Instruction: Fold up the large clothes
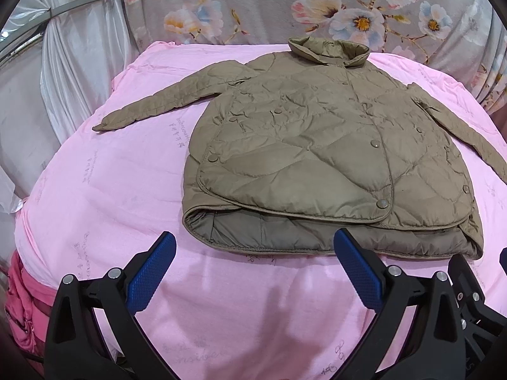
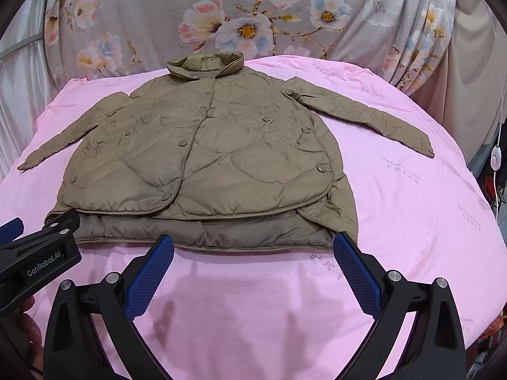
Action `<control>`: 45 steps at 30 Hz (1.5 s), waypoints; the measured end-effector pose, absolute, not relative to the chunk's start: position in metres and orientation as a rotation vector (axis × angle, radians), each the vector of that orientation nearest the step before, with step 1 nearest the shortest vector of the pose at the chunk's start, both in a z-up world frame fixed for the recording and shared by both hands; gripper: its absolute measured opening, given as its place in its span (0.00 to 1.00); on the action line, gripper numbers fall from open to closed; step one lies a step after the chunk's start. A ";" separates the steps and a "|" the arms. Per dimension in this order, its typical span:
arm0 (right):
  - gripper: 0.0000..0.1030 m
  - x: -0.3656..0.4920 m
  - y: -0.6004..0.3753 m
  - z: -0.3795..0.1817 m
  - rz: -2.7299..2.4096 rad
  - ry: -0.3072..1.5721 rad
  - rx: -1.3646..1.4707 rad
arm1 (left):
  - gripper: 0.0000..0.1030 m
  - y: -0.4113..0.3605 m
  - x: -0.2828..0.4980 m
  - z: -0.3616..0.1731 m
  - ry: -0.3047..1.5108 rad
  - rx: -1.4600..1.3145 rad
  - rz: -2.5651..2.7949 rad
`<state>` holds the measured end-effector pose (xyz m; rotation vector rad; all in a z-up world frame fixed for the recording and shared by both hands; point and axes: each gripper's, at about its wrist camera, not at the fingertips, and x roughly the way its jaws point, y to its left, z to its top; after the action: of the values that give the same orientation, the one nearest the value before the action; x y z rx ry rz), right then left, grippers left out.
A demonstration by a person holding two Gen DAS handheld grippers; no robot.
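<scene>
left wrist view
left gripper [image 1: 253, 247]: blue-padded fingers spread wide apart, nothing between them, hovering over the near part of the bed, just short of the jacket hem.
quilted jacket [image 1: 317, 145]: olive-brown, snap-buttoned, lying flat front-up on the pink sheet, collar at the far end, hem nearest the camera; one sleeve stretches out to the picture's left, the other runs off toward the right edge.
right gripper: only a bit of its black frame shows at the lower right edge; its fingers cannot be judged here.
writing: faint grey script is printed here and there on the pink sheet [image 1: 104, 196], too pale to read.
surface: a bed, the sheet smooth with slight creases.
room: a grey floral cloth [image 1: 285, 3] hangs behind the bed; a white curtain [image 1: 73, 47] is at the left; a bunched red-pink cloth [image 1: 22, 310] sits at the lower left.

right wrist view
right gripper [image 2: 253, 248]: fingers held wide apart and empty, tips just before the hem.
left gripper [image 2: 36, 253]: black body at the left edge, near the hem's left corner.
writing: "GenRobot.AI" in white on the left gripper's body; the sheet script is still unreadable.
quilted jacket [image 2: 202, 158]: centred on the sheet, both sleeves angled outward, lining visible under the raised front hem.
room: floral cloth behind; a white cord with an inline switch [image 2: 495, 158] hangs at the right edge.
</scene>
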<state>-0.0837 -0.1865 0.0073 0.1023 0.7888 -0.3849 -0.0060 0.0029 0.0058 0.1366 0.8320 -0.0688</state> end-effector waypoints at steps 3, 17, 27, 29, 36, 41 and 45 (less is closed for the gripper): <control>0.95 -0.084 -0.186 0.007 -0.385 0.790 0.103 | 0.95 0.004 -0.005 0.006 0.833 0.133 -0.067; 0.95 -0.082 -0.185 0.006 -0.382 0.792 0.097 | 0.95 0.007 -0.001 0.004 0.837 0.132 -0.069; 0.95 -0.079 -0.183 0.005 -0.381 0.791 0.093 | 0.95 0.009 0.001 0.002 0.833 0.128 -0.065; 0.95 -0.079 -0.183 0.005 -0.380 0.792 0.093 | 0.95 0.010 0.002 0.002 0.836 0.126 -0.066; 0.95 -0.078 -0.182 0.005 -0.380 0.793 0.093 | 0.95 0.012 0.002 -0.001 0.839 0.125 -0.064; 0.95 -0.078 -0.182 0.004 -0.380 0.793 0.094 | 0.95 0.012 0.002 -0.003 0.842 0.126 -0.062; 0.95 -0.078 -0.183 0.004 -0.380 0.793 0.094 | 0.95 0.012 0.003 -0.004 0.843 0.127 -0.059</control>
<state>-0.0779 -0.1828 0.0038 0.0942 0.7933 -0.3802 0.0025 0.0122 -0.0044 0.1272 0.8425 -0.0594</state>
